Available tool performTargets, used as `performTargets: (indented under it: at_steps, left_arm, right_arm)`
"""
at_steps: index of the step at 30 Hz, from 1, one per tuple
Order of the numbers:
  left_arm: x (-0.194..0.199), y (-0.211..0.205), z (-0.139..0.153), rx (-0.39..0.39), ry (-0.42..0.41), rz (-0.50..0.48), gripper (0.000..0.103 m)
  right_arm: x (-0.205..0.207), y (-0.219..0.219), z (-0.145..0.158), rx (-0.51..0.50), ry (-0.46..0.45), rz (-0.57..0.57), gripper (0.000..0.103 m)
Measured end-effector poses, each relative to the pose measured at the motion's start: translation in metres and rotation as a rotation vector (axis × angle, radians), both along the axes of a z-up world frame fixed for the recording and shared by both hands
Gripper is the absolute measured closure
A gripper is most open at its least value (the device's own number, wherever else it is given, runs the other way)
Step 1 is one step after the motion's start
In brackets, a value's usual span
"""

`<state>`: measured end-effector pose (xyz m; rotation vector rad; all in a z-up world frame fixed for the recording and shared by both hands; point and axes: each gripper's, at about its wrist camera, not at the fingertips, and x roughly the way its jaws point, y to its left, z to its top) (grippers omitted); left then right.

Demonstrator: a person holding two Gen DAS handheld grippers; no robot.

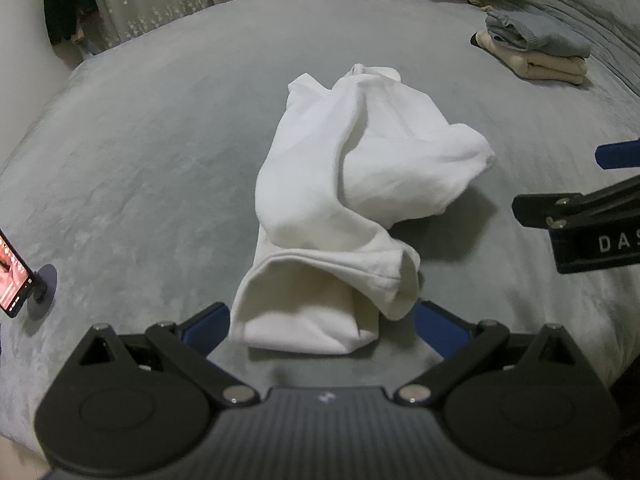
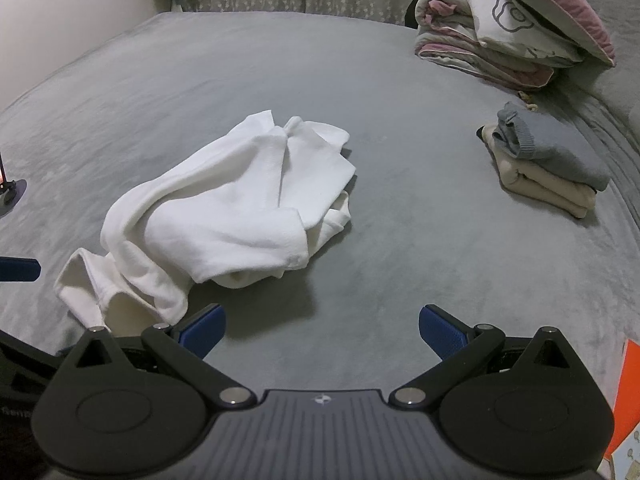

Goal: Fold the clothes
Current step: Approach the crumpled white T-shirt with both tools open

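Only the left wrist view shows a lit phone (image 1: 11, 270) on a round stand at the left edge, and only the right wrist view an orange sheet (image 2: 626, 396) at lower right. The left gripper (image 1: 323, 322) and right gripper (image 2: 322, 334) both have their blue ribbed fingers spread wide, holding nothing. The crumpled, soft white garment (image 2: 236, 208) lies mid-frame on the grey plush bed (image 2: 420, 260), its near hem between the left fingers, with a folded grey-and-cream stack (image 2: 548, 164) at right.

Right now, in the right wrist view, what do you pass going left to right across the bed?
Phone stand → crumpled white garment → folded grey and beige clothes stack, all on the grey bedspread.
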<state>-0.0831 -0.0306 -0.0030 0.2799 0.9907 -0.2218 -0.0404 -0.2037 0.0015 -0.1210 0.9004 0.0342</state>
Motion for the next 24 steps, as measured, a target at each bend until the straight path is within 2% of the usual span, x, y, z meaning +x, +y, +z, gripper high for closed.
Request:
performTargets:
  at_steps: [24]
  left_arm:
    - [-0.0007, 0.0008, 0.0000, -0.004, 0.002, -0.006, 0.000]
  right_arm:
    - [0.0038, 0.0037, -0.0037, -0.003, 0.016, 0.006, 0.000]
